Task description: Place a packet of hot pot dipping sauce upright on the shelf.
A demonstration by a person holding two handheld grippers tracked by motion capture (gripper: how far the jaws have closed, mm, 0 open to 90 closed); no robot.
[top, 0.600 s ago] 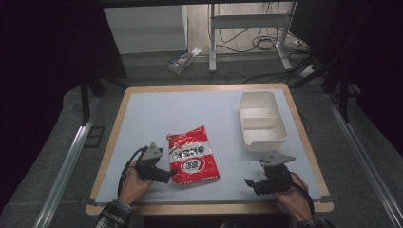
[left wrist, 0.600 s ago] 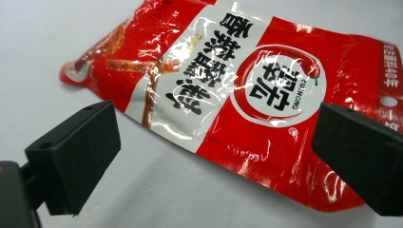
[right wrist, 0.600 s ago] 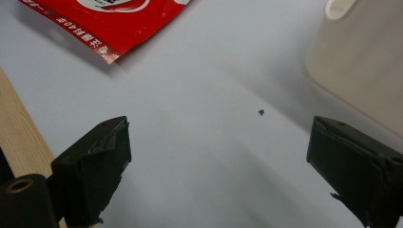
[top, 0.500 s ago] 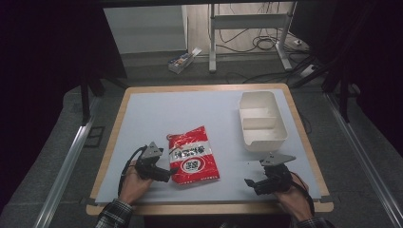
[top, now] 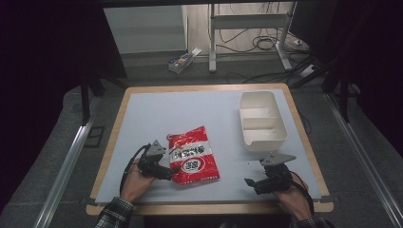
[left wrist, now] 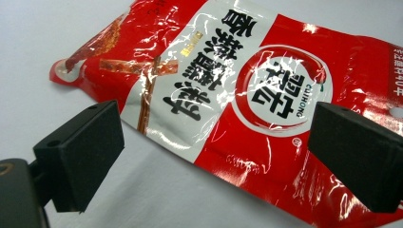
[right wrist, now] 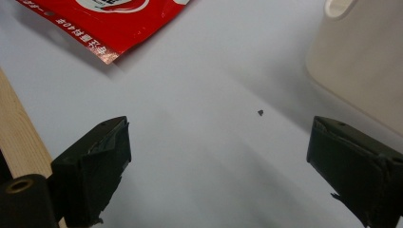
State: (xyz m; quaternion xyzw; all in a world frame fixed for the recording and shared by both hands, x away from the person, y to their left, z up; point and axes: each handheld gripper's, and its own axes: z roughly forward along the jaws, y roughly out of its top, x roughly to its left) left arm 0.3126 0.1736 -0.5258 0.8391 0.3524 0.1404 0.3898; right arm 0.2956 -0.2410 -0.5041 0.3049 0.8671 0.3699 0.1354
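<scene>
**Snack bag not yet gripped; the pick-up is only about to start**

The red snack bag point(top: 193, 155) lies flat on the grey surface point(top: 199, 109), near the front edge and a little left of the middle. It is not lifted at any corner, and it looks sealed and full.

The left hand-held gripper point(top: 172, 170) is at the bag's left edge, low over the surface. In the left gripper view its two black jaws stand wide apart, with the printed face of the bag point(left wrist: 228, 80) between and beyond them. The pads do not press on the foil, so nothing is held.

The right hand-held gripper point(top: 252, 183) rests well apart from the bag, near the front right of the surface. Its jaws are also spread, and between them there is only bare surface and a small dark crumb point(right wrist: 260, 112). A corner of the bag point(right wrist: 102, 28) is seen far ahead of it.

The white divided container point(top: 261, 121) stands at the right rear, with its compartments empty.

My judgement: the work is at its very beginning. The approach of the left side is almost done. Closing on the bag, lifting it, and probably bringing it toward the container all remain.
</scene>
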